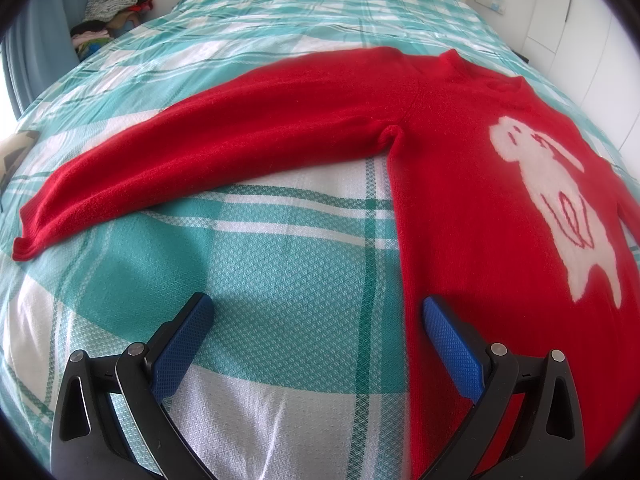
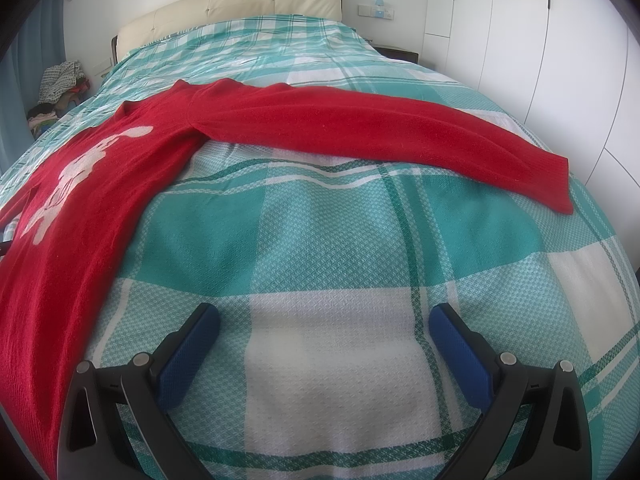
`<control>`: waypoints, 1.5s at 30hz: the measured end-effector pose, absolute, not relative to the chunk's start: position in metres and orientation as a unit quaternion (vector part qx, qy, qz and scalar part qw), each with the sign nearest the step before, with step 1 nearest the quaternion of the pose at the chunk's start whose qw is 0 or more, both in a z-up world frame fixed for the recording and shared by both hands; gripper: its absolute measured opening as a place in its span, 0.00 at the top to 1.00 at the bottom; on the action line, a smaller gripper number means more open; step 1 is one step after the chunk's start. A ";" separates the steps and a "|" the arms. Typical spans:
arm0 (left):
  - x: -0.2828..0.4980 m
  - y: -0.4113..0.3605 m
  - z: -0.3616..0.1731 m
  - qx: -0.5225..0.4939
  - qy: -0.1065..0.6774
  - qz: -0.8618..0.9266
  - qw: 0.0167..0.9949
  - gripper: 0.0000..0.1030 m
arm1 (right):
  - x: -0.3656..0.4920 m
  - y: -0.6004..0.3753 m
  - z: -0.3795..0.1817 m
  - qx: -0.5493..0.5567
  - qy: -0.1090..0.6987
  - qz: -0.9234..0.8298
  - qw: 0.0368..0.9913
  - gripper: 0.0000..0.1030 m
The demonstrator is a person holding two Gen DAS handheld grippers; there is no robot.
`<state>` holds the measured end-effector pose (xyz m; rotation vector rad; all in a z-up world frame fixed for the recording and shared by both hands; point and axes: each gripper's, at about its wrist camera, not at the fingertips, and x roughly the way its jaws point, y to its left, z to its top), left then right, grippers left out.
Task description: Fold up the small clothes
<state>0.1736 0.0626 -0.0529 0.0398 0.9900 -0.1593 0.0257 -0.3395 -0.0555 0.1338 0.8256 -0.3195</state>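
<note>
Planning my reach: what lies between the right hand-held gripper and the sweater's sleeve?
Only bare plaid bedspread between right hand-held gripper and sleeve, per the right wrist view.

Both tools are showing the same build — the left gripper (image 1: 318,322) and right gripper (image 2: 324,330) are wearing black angular arms, silver rivets and blue diamond-textured fingers (image 1: 182,350).

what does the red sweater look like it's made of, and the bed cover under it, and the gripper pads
Red sweater: soft knit, likely wool or acrylic; fuzzy nap, ribbed cuff.
Bed cover: woven, probably cotton; small diamond waffle texture, matte.
Left gripper pads: blue, likely rubber or plastic; fine knurled grid.
</note>
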 end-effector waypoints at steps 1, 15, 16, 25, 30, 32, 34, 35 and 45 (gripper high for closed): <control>0.174 0.063 -0.053 0.019 0.474 -0.076 0.877 0.00 | 0.026 -0.340 -0.055 0.065 0.399 -0.154 0.901 0.00; 0.174 0.063 -0.053 0.019 0.475 -0.076 0.877 0.00 | 0.026 -0.339 -0.055 0.065 0.399 -0.155 0.901 0.00; 0.174 0.063 -0.053 0.019 0.475 -0.076 0.877 0.00 | 0.026 -0.339 -0.055 0.065 0.399 -0.154 0.901 0.00; 0.174 0.063 -0.053 0.019 0.474 -0.076 0.877 0.00 | 0.026 -0.339 -0.056 0.065 0.399 -0.155 0.901 0.00; 0.173 0.063 -0.053 0.019 0.474 -0.076 0.877 0.00 | 0.026 -0.339 -0.055 0.064 0.400 -0.155 0.901 0.00; 0.173 0.063 -0.053 0.020 0.474 -0.076 0.877 0.00 | 0.026 -0.339 -0.055 0.061 0.400 -0.157 0.901 0.00; 0.173 0.063 -0.053 0.020 0.474 -0.076 0.877 0.00 | 0.026 -0.339 -0.055 0.061 0.401 -0.157 0.901 0.00; 0.173 0.063 -0.053 0.020 0.474 -0.076 0.877 0.00 | 0.026 -0.339 -0.055 0.060 0.401 -0.157 0.901 0.00; 0.174 0.063 -0.054 0.016 0.471 -0.070 0.879 0.00 | 0.026 -0.339 -0.055 0.060 0.401 -0.157 0.900 0.00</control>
